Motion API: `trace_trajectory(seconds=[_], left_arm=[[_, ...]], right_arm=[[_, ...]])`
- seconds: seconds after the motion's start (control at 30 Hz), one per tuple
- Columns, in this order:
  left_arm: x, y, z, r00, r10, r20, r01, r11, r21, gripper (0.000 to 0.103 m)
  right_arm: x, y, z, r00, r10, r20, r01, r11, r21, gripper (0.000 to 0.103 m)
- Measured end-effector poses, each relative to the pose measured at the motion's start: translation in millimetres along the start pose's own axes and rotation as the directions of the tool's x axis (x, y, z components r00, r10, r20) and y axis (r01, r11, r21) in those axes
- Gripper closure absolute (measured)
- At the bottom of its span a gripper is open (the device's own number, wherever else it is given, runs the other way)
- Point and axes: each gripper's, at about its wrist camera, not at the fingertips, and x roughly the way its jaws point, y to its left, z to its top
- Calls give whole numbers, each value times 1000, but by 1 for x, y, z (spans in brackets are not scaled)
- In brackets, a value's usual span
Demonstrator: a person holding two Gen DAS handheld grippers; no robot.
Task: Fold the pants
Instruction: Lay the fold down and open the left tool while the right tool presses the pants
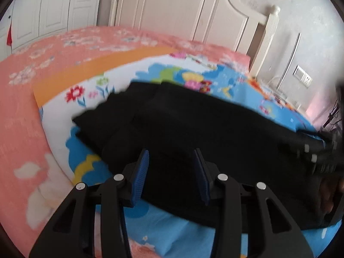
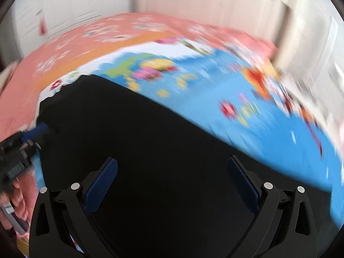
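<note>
Black pants (image 1: 193, 124) lie lengthwise on a bright cartoon-print sheet (image 1: 225, 79) spread over the bed. My left gripper (image 1: 171, 152) hovers over the near edge of the pants close to one end, its blue pads (image 1: 140, 172) apart with no cloth pinched between them. In the blurred right wrist view the pants (image 2: 150, 139) fill the lower half. My right gripper (image 2: 172, 160) stands wide open above them with nothing between its fingers. The left gripper (image 2: 32, 133) shows at the left edge, by the end of the pants. The right gripper (image 1: 318, 152) shows at the right edge of the left wrist view.
A pink floral bedspread (image 1: 32, 68) lies under the sheet. A white headboard (image 1: 182, 10) stands at the far end, with white wardrobe doors (image 1: 47, 6) to its left. A wall switch plate (image 1: 302, 74) is at the right. A person's hand (image 2: 15, 195) holds the left gripper.
</note>
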Motion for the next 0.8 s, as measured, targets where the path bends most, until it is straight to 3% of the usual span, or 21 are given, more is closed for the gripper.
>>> trace_trajectory(seconds=[0.2,0.37,0.53,0.8], left_arm=[[3,-6,-9,1000,27,11,-28,997,74,61],[6,-7,-12,999,33,28,-35,997,69,60],[8,-8,-12,999,40,32,-42,997,67,60],[8,-10,-12,998,52,34,-54,997,52,59]], right_arm=[[48,42,51,995,55,-79,-66,987,-145,6],[80,62,66,996,-21,-91,-1,971,-238,6],[94,56,70,996,3,-88,-18,983,-180,6],[84,57,86,987,-161,23,162,980,-114,5]])
